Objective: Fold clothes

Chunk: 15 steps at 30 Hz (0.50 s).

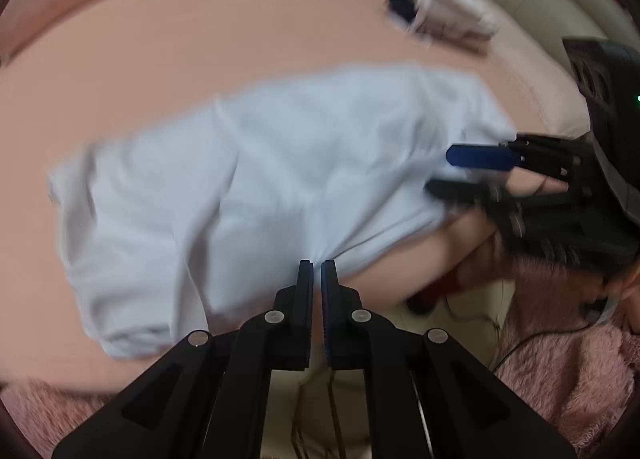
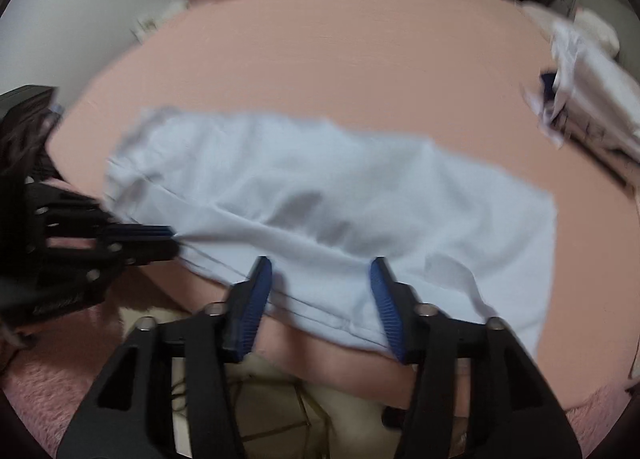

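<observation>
In the left wrist view a pale blue garment (image 1: 256, 195) lies across the middle of the frame on a peach-coloured bed (image 1: 200, 31), rumpled and still only loosely doubled, so I judge the folding to be at an early stage with the neat folds yet to come; a small heap of other clothes (image 1: 440, 7) waits at the upper right. At lower centre the left gripper (image 1: 317, 265) has its jaws drawn almost together, pinching the garment's near edge where the cloth gathers to a point. At the right of the frame the right gripper (image 1: 456, 175) reaches in at the garment's side with a gap between its fingers. In the right wrist view the same garment (image 2: 340, 199) fills the centre, its hem running along the lower middle. The right gripper (image 2: 320, 265) stands partly open, the hem lying between the blue pads; whether they press it I cannot tell. At the left edge the left gripper (image 2: 170, 235) is clamped on the cloth.
</observation>
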Each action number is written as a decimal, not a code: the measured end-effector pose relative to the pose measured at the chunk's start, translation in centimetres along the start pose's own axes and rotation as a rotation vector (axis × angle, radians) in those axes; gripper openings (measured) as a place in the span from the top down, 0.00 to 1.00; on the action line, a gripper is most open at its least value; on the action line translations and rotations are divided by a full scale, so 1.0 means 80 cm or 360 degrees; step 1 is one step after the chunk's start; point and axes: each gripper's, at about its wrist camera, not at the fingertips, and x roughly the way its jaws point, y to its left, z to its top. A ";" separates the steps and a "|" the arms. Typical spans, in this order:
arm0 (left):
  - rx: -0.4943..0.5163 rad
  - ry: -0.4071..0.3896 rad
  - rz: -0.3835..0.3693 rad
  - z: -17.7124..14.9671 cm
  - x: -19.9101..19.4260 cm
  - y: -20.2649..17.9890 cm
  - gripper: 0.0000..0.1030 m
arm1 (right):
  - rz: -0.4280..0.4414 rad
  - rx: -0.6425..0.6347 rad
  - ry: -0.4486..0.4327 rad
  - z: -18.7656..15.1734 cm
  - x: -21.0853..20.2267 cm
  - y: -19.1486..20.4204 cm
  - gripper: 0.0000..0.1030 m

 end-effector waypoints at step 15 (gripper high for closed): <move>-0.0368 -0.0211 0.0034 0.013 -0.050 0.073 0.71 | 0.0085 0.0189 0.0022 -0.015 -0.021 -0.062 0.76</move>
